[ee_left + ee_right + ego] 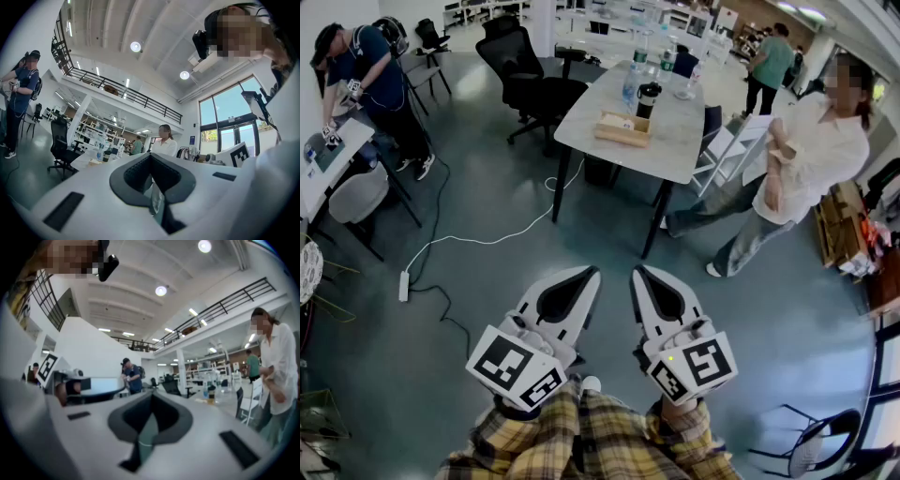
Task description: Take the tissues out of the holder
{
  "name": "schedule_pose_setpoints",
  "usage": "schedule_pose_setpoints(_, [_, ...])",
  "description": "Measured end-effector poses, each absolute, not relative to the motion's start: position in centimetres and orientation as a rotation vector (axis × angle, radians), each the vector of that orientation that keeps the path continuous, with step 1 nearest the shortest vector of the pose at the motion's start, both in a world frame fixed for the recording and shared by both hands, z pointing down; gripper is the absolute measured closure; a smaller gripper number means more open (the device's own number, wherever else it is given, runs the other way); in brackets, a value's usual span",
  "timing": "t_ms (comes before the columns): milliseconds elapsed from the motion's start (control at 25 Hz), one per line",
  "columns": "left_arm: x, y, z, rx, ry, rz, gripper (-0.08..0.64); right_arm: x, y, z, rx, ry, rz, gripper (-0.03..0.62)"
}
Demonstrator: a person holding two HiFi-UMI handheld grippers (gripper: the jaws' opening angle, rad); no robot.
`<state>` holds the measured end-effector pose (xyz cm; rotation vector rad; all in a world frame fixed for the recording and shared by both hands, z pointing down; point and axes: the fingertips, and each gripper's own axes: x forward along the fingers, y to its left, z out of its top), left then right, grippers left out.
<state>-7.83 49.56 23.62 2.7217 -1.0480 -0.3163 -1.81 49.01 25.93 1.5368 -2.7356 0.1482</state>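
A light wooden tissue holder (623, 128) with white tissue showing at its top stands on a grey table (675, 141), far ahead of me across the floor. Both grippers are held close to my body, side by side, pointing toward that table and well short of it. In the head view my left gripper (589, 273) is shut with nothing between its jaws, and so is my right gripper (640, 272). The left gripper view shows the left gripper (150, 154) with tips together; the right gripper view shows the same of the right gripper (152, 393).
Bottles and a black mug (649, 97) stand behind the holder. A person in a white shirt (811, 159) stands right of the table. A black office chair (530, 80) is at its left. A cable and power strip (403, 286) lie on the floor.
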Motion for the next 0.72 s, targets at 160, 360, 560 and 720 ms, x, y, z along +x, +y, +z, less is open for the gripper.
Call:
schedule_pose_setpoints(160, [-7.7,49.2,23.5,2.723,-1.025,-0.325,0.541,-1.9,48.7,26.0,1.542,-2.737,0.153,0.583])
schedule_pose_setpoints(360, [-7.5,49.3,23.5,2.725,-1.016,-0.319,0.541,-1.7,48.9,26.2,1.552,-2.728,0.16,0.583])
schedule_pose_setpoints(560, [-6.7,49.4,23.3,2.734,-1.0,-0.315,0.541,-1.0,49.2,26.1,1.575,-2.727,0.169,0.583])
schedule_pose_setpoints(720, [-5.8,49.8,23.4,2.739,-0.997,-0.303,0.541,0.1,49.8,26.1,1.584,-2.731,0.168,0.583])
